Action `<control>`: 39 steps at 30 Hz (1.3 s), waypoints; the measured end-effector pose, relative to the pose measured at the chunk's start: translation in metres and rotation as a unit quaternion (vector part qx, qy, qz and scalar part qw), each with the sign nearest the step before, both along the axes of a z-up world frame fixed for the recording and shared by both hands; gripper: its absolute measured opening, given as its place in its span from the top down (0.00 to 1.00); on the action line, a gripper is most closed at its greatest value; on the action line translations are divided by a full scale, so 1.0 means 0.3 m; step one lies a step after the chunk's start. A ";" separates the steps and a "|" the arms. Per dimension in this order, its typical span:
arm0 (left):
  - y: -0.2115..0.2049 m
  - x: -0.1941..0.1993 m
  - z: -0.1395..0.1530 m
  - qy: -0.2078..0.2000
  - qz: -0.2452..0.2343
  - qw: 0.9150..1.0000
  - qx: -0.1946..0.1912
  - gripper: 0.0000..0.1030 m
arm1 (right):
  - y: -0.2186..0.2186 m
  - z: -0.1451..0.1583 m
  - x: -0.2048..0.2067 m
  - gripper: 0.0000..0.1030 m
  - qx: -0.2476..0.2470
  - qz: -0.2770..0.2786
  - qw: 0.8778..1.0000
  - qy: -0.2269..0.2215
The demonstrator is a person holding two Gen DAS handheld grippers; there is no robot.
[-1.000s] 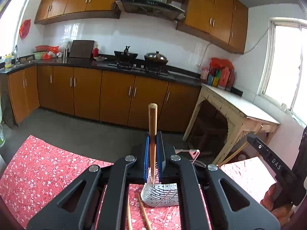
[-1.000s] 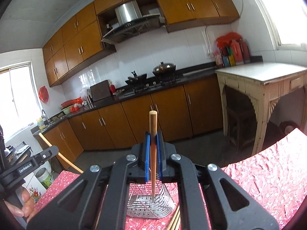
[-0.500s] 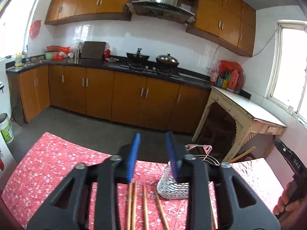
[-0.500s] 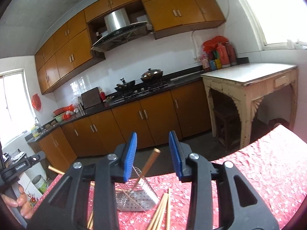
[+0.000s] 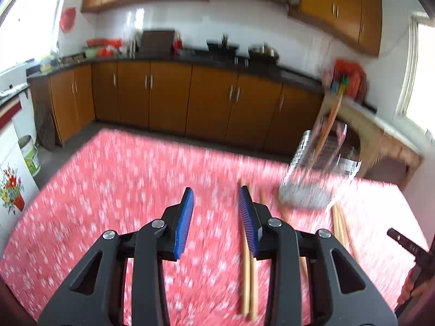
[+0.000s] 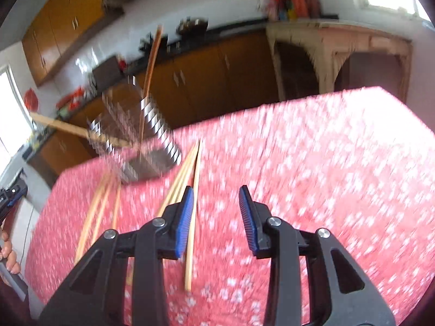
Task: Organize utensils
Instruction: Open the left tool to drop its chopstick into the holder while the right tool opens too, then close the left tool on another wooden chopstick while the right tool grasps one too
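A wire metal utensil basket (image 5: 318, 174) stands on the red flowered tablecloth (image 5: 122, 179) with chopsticks (image 5: 326, 125) leaning in it; it also shows in the right wrist view (image 6: 141, 146), holding two chopsticks (image 6: 151, 62). Several wooden chopsticks lie loose on the cloth (image 5: 248, 271) (image 6: 191, 217). My left gripper (image 5: 216, 212) is open and empty, above the cloth left of the basket. My right gripper (image 6: 216, 212) is open and empty, above the cloth right of the basket. Both views are blurred.
More loose chopsticks (image 6: 95, 217) lie left of the basket and beside it (image 5: 339, 222). Kitchen cabinets (image 5: 190, 103) and a pale side table (image 6: 339, 40) stand beyond the table's far edge. The other hand-held gripper shows at the frame edge (image 5: 407, 247).
Both grippers opened and let their chopsticks drop into the basket, then drew back and tilted down towards the cloth. The left moved left of the basket, the right moved right.
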State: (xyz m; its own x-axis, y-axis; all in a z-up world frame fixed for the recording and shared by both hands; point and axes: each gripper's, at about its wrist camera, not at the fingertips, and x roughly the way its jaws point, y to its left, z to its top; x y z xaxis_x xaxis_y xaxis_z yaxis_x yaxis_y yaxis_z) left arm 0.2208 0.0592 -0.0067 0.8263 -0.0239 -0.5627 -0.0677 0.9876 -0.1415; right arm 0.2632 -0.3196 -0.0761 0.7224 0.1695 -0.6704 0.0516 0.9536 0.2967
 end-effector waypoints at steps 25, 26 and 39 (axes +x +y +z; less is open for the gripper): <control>-0.165 0.050 -0.336 0.131 -0.099 0.985 0.043 0.75 | 0.007 -0.141 0.048 0.92 -0.079 -0.026 0.994 0.064; -0.169 0.055 -0.340 0.134 -0.100 0.985 0.044 0.75 | 0.006 -0.140 0.044 0.92 -0.080 -0.026 0.994 0.063; -0.143 0.163 -0.344 0.136 -0.044 0.987 0.071 0.93 | -0.024 -0.144 0.093 0.92 -0.097 -0.040 0.993 0.058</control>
